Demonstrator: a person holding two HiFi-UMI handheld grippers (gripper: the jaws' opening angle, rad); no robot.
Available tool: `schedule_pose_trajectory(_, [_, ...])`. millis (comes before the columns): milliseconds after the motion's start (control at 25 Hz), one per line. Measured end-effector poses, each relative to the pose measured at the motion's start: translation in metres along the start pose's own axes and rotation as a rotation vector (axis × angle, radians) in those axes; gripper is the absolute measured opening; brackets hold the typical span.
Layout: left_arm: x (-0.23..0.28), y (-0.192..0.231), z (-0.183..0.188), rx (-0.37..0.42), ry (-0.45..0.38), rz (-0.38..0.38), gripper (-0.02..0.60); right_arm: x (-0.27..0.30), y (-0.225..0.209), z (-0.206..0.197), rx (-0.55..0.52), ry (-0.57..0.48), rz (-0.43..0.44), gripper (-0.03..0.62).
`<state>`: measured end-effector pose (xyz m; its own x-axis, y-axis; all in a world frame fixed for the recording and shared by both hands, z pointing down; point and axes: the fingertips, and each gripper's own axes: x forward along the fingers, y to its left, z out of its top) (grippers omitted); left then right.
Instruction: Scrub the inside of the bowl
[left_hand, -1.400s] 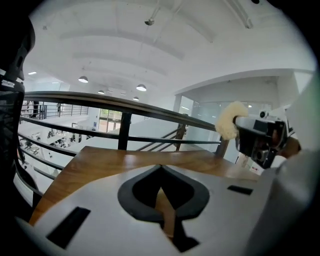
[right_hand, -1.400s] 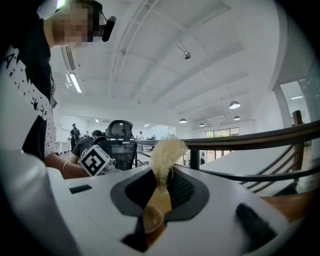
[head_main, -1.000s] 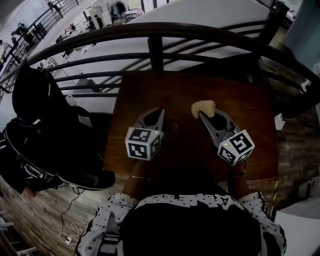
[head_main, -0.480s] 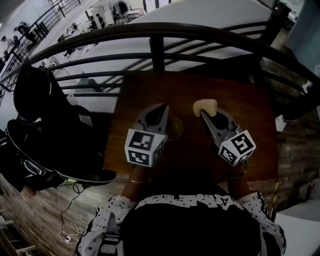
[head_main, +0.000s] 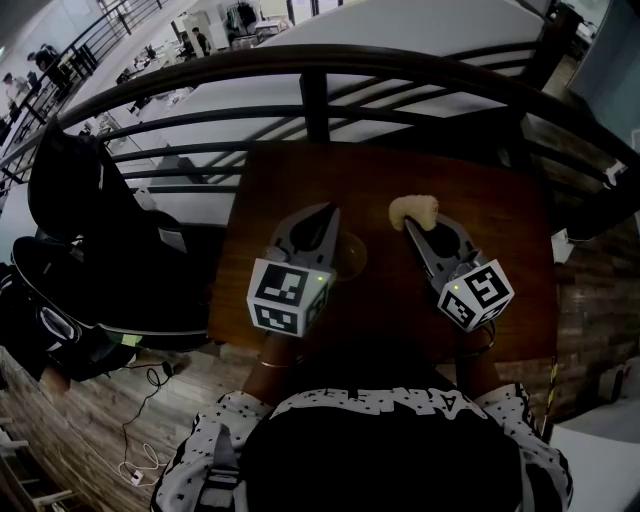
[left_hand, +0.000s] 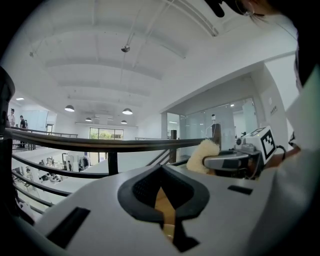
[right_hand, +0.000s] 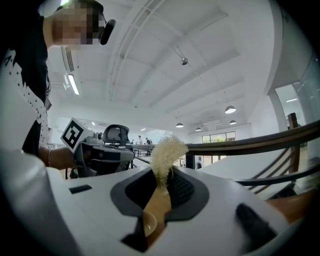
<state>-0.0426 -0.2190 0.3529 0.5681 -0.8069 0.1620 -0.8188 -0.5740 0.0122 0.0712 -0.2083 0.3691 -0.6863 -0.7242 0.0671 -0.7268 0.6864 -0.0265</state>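
A small tan wooden bowl (head_main: 351, 256) is over the brown table (head_main: 500, 210), just right of my left gripper (head_main: 322, 213). In the left gripper view, that gripper (left_hand: 163, 201) is shut on a thin tan edge, which looks like the bowl's rim (left_hand: 161, 204). My right gripper (head_main: 409, 227) is shut on the wooden handle (right_hand: 157, 207) of a brush. The brush's cream bristle head (head_main: 413, 209) sticks out past the jaws and points away from me. The bristles (right_hand: 167, 152) are apart from the bowl, to its upper right. Most of the bowl is hidden in both gripper views.
A dark metal railing (head_main: 310, 100) runs along the table's far edge, with an open drop to a lower floor behind it. A black office chair (head_main: 80, 190) stands to the left of the table. Wood floor lies to the right.
My left gripper has shifted a little forward and to the right, and the bowl beside it now shows as a lit tan shape. The right gripper with the brush has edged slightly right.
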Motion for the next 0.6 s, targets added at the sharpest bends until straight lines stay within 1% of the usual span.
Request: schedule_pose_trajectory(600, [-0.0024, 0.0022, -0.0003, 0.002, -0.001, -0.005, 0.015, 0.0026, 0.0033, -0.0009, -0.016, 0.005, 0.004, 0.06])
